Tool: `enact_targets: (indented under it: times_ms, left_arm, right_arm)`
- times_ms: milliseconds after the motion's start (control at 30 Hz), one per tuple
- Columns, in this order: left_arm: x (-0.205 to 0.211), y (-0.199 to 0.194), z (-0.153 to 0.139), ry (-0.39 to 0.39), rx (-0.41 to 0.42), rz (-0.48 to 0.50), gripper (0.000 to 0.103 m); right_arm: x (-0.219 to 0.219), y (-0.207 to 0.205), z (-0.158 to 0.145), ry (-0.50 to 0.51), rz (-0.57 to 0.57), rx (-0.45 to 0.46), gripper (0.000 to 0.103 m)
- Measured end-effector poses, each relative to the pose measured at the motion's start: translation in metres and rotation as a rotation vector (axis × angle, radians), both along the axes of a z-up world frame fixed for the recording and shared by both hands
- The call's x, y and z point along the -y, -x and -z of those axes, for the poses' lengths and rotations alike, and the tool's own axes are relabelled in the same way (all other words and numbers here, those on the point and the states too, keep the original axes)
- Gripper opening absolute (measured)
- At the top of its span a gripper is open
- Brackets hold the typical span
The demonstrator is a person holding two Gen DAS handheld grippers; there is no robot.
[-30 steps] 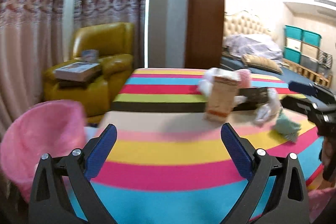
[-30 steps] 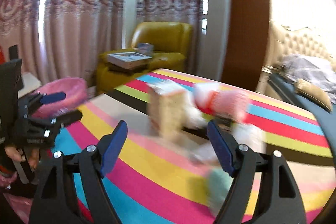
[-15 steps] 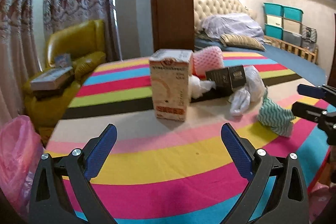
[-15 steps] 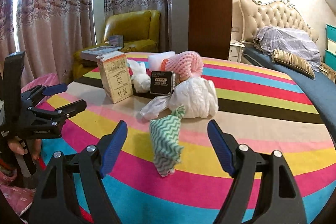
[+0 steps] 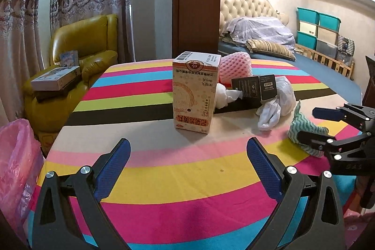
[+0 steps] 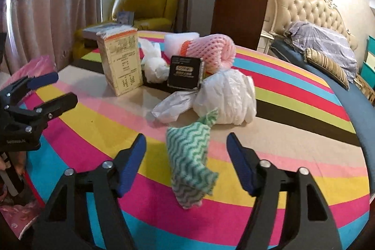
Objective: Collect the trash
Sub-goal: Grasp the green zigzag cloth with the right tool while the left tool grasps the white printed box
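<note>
My left gripper (image 5: pixel 187 156) hangs with jaws wide apart; my right gripper (image 6: pixel 186 154) is closing (pads not yet pressing anything).

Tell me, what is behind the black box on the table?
Behind the black box lies a pink foam net with something orange inside. What the orange thing is cannot be seen; box and net cover it.
</note>
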State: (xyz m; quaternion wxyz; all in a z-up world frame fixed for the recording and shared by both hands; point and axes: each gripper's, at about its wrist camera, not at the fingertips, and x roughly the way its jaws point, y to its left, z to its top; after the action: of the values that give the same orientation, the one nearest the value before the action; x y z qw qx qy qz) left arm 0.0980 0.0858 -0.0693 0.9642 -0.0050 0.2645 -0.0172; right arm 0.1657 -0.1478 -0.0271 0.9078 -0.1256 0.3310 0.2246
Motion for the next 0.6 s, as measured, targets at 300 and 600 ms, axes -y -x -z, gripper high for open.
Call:
enact_targets:
  times_ms: [300,600]
  left_arm:
    - [-0.001,0.0,0.0,0.005,0.0,-0.005,0.094]
    - [-0.005,-0.008,0.001,0.029,-0.057,0.0,0.094]
  right_arm:
    - [0.016,0.004,0.002,-0.024,0.017,0.003,0.021]
    - [0.046,-0.006,-0.019,-0.148,0.113,0.089,0.02]
